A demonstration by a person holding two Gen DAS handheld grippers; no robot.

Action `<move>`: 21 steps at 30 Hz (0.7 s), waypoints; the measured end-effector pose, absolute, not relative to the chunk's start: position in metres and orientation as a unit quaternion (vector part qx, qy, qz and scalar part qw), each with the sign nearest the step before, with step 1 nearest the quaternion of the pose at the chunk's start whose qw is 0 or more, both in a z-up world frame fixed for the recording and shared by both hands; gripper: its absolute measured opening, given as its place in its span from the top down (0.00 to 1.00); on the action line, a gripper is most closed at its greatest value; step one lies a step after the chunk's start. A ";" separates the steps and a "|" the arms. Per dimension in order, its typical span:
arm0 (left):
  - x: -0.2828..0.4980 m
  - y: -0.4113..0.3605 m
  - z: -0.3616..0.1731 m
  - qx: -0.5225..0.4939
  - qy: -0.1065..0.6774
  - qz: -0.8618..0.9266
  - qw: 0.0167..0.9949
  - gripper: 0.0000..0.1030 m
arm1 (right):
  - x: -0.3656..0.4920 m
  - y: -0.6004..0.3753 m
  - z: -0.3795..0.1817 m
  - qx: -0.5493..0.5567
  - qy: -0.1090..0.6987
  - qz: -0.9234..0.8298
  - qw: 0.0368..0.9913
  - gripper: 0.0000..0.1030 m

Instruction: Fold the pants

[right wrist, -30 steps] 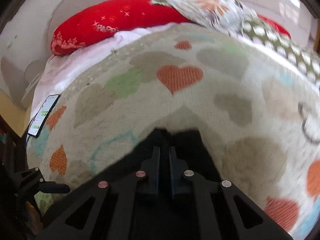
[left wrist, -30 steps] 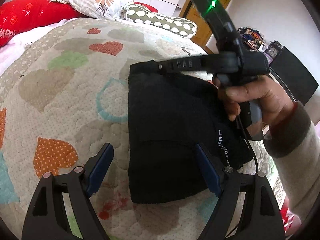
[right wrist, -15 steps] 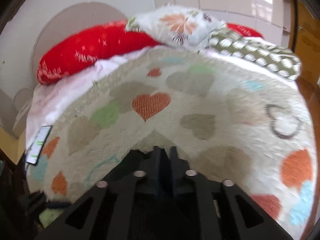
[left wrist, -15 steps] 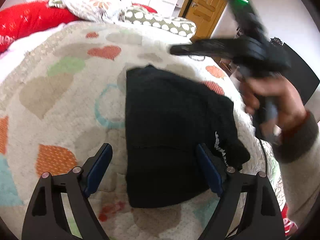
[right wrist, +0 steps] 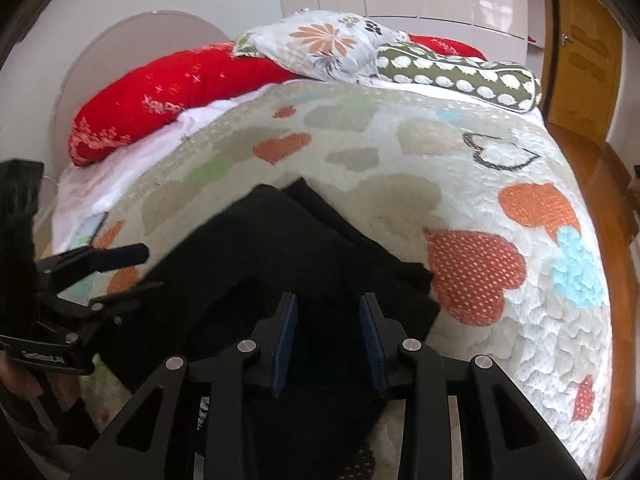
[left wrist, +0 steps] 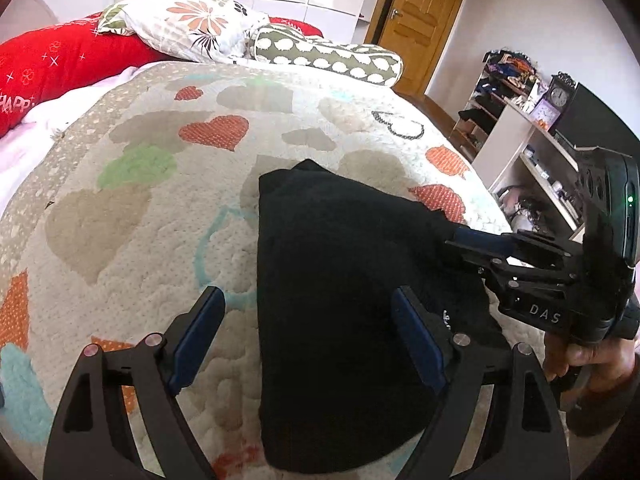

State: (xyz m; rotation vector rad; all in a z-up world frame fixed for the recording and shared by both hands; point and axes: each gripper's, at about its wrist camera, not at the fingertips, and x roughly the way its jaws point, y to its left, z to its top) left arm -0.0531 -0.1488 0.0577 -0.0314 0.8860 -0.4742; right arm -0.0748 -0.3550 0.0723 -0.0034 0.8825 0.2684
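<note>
Two grippers at the frames' bottom: our left gripper (left wrist: 308, 332) gapes wide, empty, straddling the pants' (left wrist: 340, 300) left edge. Our right gripper (right wrist: 328, 340), jaws just opening, grips nothing above them. Folded, they lie centre-frame on the quilt (left wrist: 140, 220); pillows (left wrist: 192, 24) behind.

pants (left wrist: 344, 300) | black | folded into compact rectangle | flat on heart-patterned quilt (left wrist: 160, 216)

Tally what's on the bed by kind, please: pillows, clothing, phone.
Pillows: 3 — red pillow, floral pillow, dotted bolster
Clothing: 1 — folded black pants
Phones: 1 — phone at the quilt's edge
Total: 5
</note>
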 end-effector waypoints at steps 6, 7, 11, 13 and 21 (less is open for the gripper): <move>-0.046 -0.153 0.048 -0.013 0.434 -0.222 0.873 0.17 | -0.061 -0.355 0.064 -0.008 0.422 0.116 0.899 0.67; -0.045 -0.154 0.047 -0.013 0.436 -0.222 0.872 0.17 | -0.058 -0.356 0.063 -0.006 0.421 0.114 0.900 0.67; -0.041 -0.155 0.043 -0.012 0.437 -0.221 0.872 0.17 | -0.048 -0.360 0.055 0.000 0.422 0.104 0.901 0.68; -0.040 -0.155 0.042 -0.013 0.438 -0.221 0.872 0.16 | -0.047 -0.361 0.054 0.004 0.420 0.104 0.902 0.68; -0.044 -0.149 0.051 -0.018 0.432 -0.216 0.875 0.17 | -0.068 -0.369 0.079 0.012 0.400 0.100 0.911 0.67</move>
